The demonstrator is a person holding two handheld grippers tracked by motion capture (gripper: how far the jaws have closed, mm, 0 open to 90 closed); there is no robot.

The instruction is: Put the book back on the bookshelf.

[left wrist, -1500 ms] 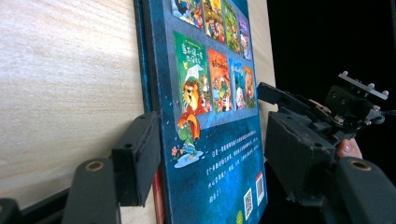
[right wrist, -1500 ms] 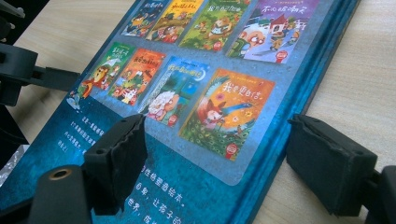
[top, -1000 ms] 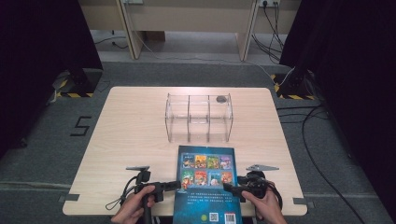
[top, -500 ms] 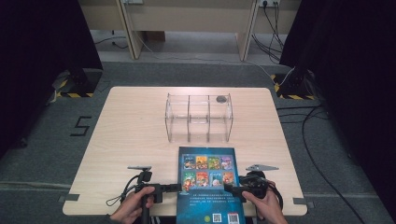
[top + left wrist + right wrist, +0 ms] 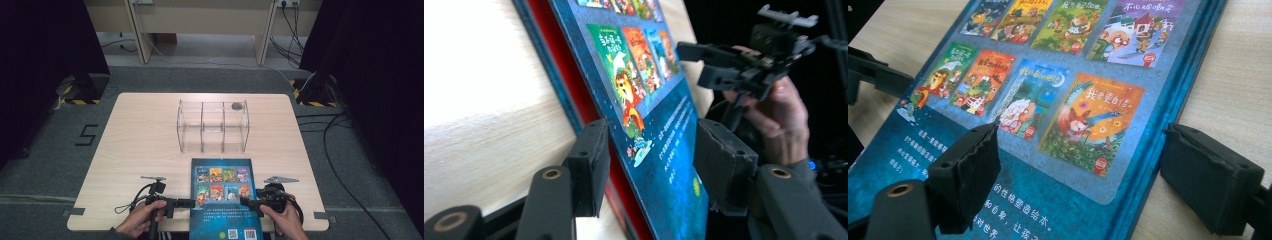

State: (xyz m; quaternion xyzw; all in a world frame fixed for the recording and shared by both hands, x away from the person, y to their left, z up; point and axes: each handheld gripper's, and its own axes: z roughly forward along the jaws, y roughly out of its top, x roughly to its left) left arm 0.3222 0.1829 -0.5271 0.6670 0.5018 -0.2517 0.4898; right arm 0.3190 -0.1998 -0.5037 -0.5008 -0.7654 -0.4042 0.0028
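We see the left gripper (image 5: 649, 165) part open, its jaws just opening again astride the book's (image 5: 222, 200) left edge. The right gripper (image 5: 1078, 185) straddles the right edge, jaws apart. The book lies on the tabletop (image 5: 140, 145), before the clear organizer (image 5: 212, 126).

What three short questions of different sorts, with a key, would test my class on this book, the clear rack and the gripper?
1. True or false: the book stands inside the clear rack.
2. How many compartments has the clear rack? A two, B three, C five.
3. Which edge of the book sits between the jaws of the right gripper?
Key: 1 false, it lies flat on the table in front of the rack; 2 B; 3 its right edge.
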